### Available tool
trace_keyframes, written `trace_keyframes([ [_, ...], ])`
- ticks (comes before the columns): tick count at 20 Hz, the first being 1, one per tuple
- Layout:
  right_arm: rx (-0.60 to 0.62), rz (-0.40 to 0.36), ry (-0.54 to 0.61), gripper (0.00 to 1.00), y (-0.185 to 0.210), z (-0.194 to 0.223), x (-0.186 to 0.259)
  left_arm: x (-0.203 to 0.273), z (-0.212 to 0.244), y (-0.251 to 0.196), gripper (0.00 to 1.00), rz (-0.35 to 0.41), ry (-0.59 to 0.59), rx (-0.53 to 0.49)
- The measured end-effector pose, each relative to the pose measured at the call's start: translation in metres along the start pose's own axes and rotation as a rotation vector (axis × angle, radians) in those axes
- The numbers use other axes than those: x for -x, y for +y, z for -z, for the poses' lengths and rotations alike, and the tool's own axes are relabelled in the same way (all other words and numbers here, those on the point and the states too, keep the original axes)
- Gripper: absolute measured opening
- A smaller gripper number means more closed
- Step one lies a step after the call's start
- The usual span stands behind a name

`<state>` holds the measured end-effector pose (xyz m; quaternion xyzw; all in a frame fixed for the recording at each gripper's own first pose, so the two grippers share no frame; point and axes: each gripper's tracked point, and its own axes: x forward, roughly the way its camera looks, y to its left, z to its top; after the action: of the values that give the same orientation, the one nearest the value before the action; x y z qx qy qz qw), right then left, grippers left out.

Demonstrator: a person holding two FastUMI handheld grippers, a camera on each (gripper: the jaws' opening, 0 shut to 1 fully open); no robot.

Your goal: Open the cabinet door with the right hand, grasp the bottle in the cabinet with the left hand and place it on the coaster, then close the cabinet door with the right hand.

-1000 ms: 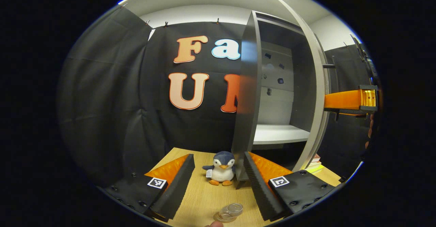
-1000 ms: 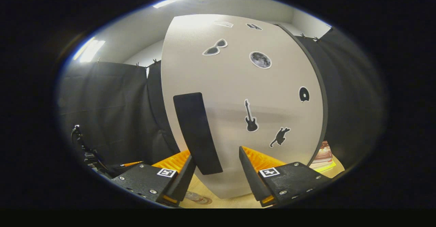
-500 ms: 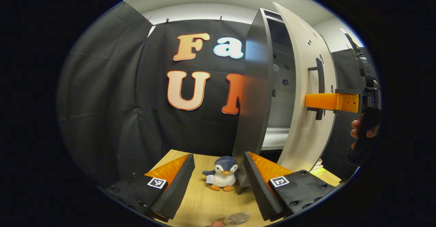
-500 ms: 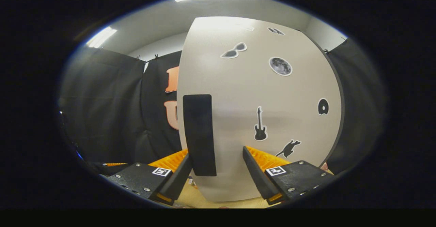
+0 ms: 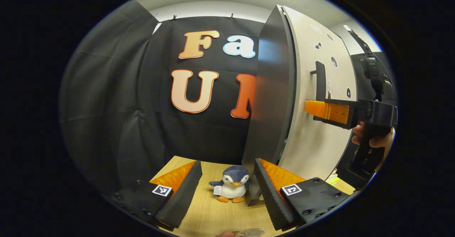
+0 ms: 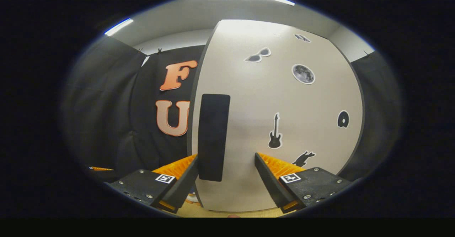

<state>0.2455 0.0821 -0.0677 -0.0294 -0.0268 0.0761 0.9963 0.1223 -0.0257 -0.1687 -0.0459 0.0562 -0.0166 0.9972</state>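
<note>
cabinet door (image 6: 284,123) now nearly closed

Cabinet door (image 6: 284,123) stands almost shut, dead ahead of the right gripper (image 6: 225,180).
The pale grey panel, dotted with dark stickers of sunglasses, a moon, a guitar, a disc and an animal, carries a black upright handle (image 6: 213,137) just above the gap between that gripper's parted fingers. From the left gripper (image 5: 225,190), the door (image 5: 320,98) rises ahead to the right, nearly flush against the dark cabinet (image 5: 272,105); a clear rim at the bottom edge, just before its fingers, is probably the bottle (image 5: 250,232).
</note>
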Motion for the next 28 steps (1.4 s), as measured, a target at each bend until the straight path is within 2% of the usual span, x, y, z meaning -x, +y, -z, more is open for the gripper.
trace_keyframes([
  [3, -0.005, 0.022, 0.006, 0.92, -0.003, 0.002, -0.006, -0.007, 0.000, -0.002, 0.99, 0.014, 0.005, 0.006],
  [4, -0.010, 0.034, 0.005, 0.94, -0.003, 0.001, -0.007, -0.008, 0.000, -0.003, 0.96, 0.018, 0.007, 0.007],
  [10, -0.057, 0.106, 0.015, 0.94, -0.004, 0.002, -0.014, -0.013, 0.000, -0.005, 0.99, 0.038, 0.017, 0.020],
  [14, -0.072, 0.116, -0.008, 0.95, -0.005, 0.002, -0.017, -0.007, -0.005, -0.009, 0.97, 0.044, 0.006, 0.023],
  [16, -0.070, 0.106, 0.022, 0.94, -0.007, 0.005, -0.011, -0.001, -0.010, -0.012, 0.99, 0.037, 0.002, 0.019],
  [18, -0.083, 0.086, 0.009, 0.93, -0.007, -0.002, 0.008, 0.007, -0.023, -0.017, 0.94, 0.024, -0.018, 0.012],
  [19, -0.081, 0.070, -0.008, 0.95, -0.008, -0.007, 0.021, 0.013, -0.027, -0.023, 0.99, 0.022, -0.025, 0.006],
  [20, -0.065, 0.078, -0.019, 0.96, -0.016, -0.011, 0.035, 0.019, -0.031, -0.030, 0.97, 0.020, -0.029, -0.001],
  [22, -0.047, 0.084, -0.018, 0.95, -0.030, -0.017, 0.069, 0.035, -0.040, -0.048, 0.99, 0.021, -0.042, -0.017],
  [25, -0.057, 0.081, -0.014, 0.95, -0.053, -0.025, 0.121, 0.061, -0.055, -0.076, 0.97, 0.017, -0.060, -0.052],
  [28, -0.048, 0.097, -0.004, 0.95, -0.081, -0.025, 0.169, 0.087, -0.065, -0.107, 0.94, 0.029, -0.069, -0.046],
])
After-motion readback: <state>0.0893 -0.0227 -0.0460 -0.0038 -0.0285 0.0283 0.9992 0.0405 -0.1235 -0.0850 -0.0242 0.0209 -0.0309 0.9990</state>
